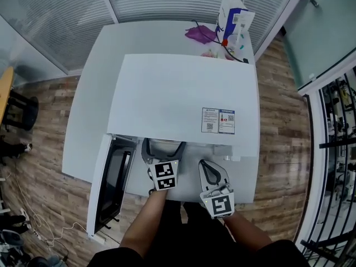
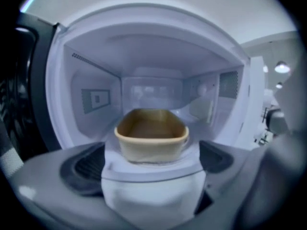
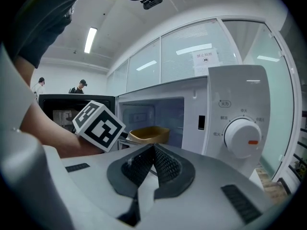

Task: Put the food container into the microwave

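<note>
While the left claw (image 1: 163, 148) stands at the mouth of the microwave (image 1: 183, 93) with its jaws wide apart and gripping nothing, the food container (image 2: 151, 135) lies straight ahead of it, centred between the two jaws and clear of both pads, on the oven's cavity floor near the front opening. Food container: one, tan, oblong, open-topped, upright. Microwave: one, white, on the white worktop (image 1: 89, 121); its door (image 1: 108, 182), one, hangs open to the left of the left claw. Right claw (image 3: 153, 147): jaws together, empty, held outside the oven to the right of the left claw; the container is ahead of it and slightly left. Dial (image 3: 242, 137): one, ahead and right of the right claw. Stickers (image 1: 218, 120) on the oven's top: two, side by side.
</note>
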### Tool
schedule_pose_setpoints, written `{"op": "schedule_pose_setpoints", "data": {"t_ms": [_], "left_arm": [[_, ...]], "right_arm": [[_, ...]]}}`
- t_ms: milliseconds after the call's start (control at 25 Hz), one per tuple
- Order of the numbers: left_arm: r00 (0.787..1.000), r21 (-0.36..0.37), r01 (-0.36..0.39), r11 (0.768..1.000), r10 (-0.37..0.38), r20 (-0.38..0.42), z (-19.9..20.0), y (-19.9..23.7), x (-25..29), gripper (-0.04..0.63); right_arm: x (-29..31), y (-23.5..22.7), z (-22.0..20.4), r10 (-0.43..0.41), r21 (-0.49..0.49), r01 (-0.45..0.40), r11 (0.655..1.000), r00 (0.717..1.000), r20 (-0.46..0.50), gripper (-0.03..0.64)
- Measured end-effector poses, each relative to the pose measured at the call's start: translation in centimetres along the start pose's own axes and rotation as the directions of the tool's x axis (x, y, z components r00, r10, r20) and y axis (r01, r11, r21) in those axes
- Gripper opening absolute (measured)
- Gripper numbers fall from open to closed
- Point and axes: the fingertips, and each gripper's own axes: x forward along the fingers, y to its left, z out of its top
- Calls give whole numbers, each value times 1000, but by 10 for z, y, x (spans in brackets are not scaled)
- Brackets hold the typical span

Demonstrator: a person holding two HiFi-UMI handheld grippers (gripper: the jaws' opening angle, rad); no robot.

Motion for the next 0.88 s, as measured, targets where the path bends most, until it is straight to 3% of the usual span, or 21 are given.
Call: {"op": "schedule_pose_setpoints", "data": {"t_ms": [320,400,680,880], "left_arm": [[999,61,-16,998,13,36,8,-10,-58,582],[998,64,-37,997,33,58,15,-10,-75,547],[970,41,-175,984,165,179,44,7,-139,281],[961,57,-186,981,170,218,61,15,-165,111]], "right_arm": [[-10,0,24,7,-22,-5,1000,997,80,-2],[-16,4,31,21,-34,-18,999,995,93,-2],[-30,2,62,-13,30,8,1000,988,152,-2],[-31,9,92,-8,-1,9,1000,980,200,-2]]}}
